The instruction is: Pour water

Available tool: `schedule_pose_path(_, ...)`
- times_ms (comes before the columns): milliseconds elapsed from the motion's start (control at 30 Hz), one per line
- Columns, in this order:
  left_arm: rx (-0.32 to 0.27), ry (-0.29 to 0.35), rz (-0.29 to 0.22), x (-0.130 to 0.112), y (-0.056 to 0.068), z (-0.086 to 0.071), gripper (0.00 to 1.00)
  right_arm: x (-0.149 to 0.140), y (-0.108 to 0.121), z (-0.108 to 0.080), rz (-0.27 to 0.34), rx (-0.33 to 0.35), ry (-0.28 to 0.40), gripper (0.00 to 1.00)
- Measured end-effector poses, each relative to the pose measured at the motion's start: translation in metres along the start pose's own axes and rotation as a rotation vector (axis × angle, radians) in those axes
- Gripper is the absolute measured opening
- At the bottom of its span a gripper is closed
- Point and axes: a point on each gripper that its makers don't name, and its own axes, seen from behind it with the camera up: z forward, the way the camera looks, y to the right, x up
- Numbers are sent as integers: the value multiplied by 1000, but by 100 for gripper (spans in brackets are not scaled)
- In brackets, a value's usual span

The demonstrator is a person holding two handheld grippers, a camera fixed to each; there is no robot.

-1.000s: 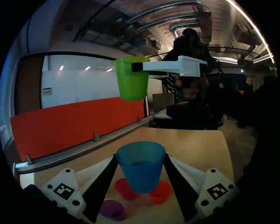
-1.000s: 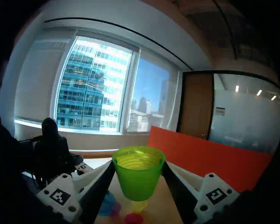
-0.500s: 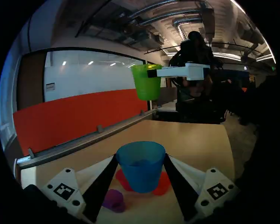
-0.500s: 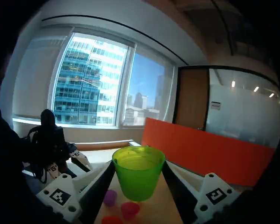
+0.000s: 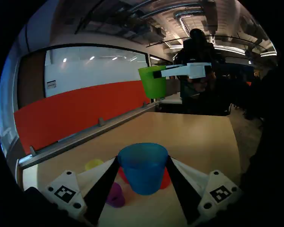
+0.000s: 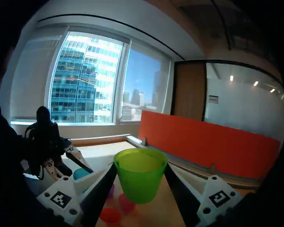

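- The left gripper is gripping the blue cup by its sides. Both fingers are pressing on it and holding it upright above the near part of the table.
- The right gripper is clenching the green cup the same way, carrying it upright and level. In the left gripper view this cup is hanging in the air far off and to the right, well apart from the blue one.
- Neither cup is tilting and no water is showing at either rim, so I am judging that the pour is not yet begun. I cannot tell whether either cup is holding water, as the insides are looking uniform in colour.
- Small cups are sitting on the table beneath the blue cup: a purple cup near left, a yellow cup farther left, and red cups partly hidden behind it.
- In my judgement, most of the task is remaining: bringing the two cups close together, setting one rim over the other's mouth, and tipping. The pictures are not settling which cup is giving and which is receiving.
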Motion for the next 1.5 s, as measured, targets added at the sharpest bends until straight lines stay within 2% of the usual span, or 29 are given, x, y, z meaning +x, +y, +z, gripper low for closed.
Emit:
schedule_pose_path(200, -17, -43, -4, -18, 6, 5, 87, -21, 3, -3, 7, -4, -31, 90)
schedule_pose_path(400, -35, -87, 16, -33, 11, 10, 87, -36, 5, -3, 22, -3, -48, 90)
schedule_pose_path(1100, -89, -217, 9, -82, 19, 16, 87, -98, 8, -1, 45, 13, -144, 91)
schedule_pose_path(1500, -108, -285, 6, -107, 20, 19, 87, -133, 5, 1, 46, 29, -206, 91)
